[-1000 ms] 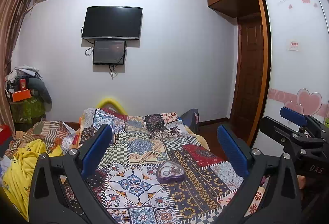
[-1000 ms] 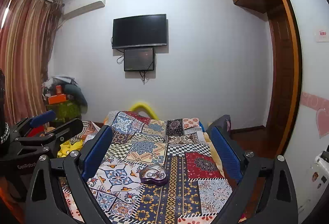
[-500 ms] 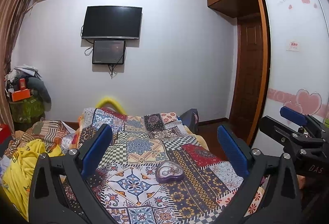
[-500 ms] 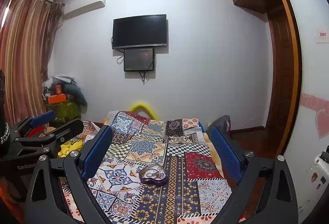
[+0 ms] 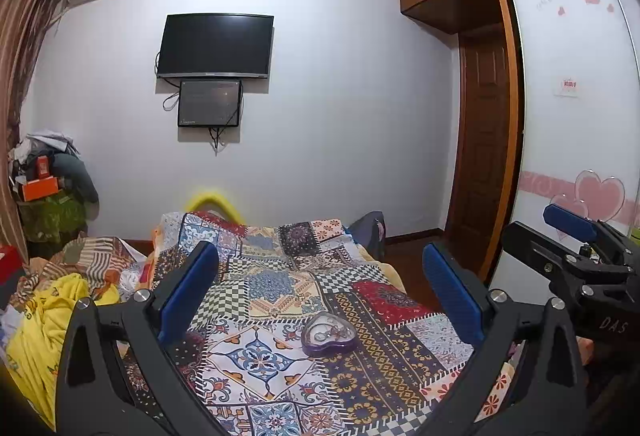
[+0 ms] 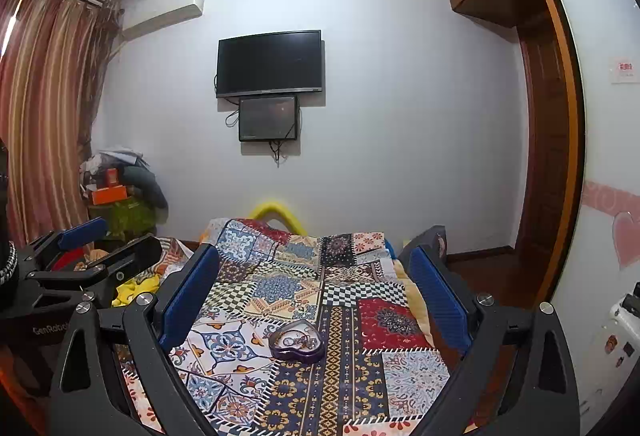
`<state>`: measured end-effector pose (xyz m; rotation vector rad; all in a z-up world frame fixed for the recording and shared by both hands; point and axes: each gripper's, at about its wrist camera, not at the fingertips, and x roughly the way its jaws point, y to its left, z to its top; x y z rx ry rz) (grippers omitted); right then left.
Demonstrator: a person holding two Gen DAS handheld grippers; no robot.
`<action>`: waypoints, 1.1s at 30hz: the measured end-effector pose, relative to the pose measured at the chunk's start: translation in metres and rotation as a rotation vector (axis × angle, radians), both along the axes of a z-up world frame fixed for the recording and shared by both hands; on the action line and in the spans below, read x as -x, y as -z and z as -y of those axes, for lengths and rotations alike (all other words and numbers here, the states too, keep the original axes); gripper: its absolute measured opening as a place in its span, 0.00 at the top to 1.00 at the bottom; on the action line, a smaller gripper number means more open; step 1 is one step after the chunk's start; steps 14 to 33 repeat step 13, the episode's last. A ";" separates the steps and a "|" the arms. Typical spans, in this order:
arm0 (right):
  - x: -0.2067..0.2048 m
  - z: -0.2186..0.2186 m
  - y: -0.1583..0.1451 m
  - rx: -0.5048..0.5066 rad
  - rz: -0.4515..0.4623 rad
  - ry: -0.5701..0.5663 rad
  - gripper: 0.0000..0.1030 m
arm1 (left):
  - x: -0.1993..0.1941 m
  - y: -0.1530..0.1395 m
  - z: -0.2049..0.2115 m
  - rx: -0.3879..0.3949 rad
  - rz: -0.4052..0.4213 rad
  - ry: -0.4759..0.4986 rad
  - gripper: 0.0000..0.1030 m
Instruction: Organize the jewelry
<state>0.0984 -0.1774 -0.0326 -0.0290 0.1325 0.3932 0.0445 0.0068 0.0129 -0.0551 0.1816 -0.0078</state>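
A purple heart-shaped jewelry box (image 5: 329, 333) lies on the patchwork bedspread (image 5: 276, 292), with small jewelry pieces inside; it also shows in the right wrist view (image 6: 297, 345). My left gripper (image 5: 320, 284) is open and empty, held above the bed short of the box. My right gripper (image 6: 314, 282) is open and empty, also above the bed short of the box. The right gripper shows at the right edge of the left wrist view (image 5: 576, 252). The left gripper shows at the left edge of the right wrist view (image 6: 88, 256).
Crumpled yellow and striped cloth (image 5: 52, 300) lies left of the bed. A cluttered stand (image 5: 44, 191) is in the far left corner. A TV (image 5: 216, 45) hangs on the far wall. A wardrobe with a white sliding door (image 5: 576, 115) is at the right.
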 end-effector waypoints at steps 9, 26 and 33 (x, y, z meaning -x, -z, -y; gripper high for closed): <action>0.000 0.001 0.001 -0.001 -0.004 0.001 0.08 | -0.002 0.001 0.000 0.012 -0.007 0.018 0.01; -0.001 0.001 0.000 -0.001 -0.005 0.001 0.08 | -0.002 0.001 0.001 0.013 -0.011 0.024 0.01; -0.001 0.001 0.000 -0.001 -0.005 0.001 0.08 | -0.002 0.001 0.001 0.013 -0.011 0.024 0.01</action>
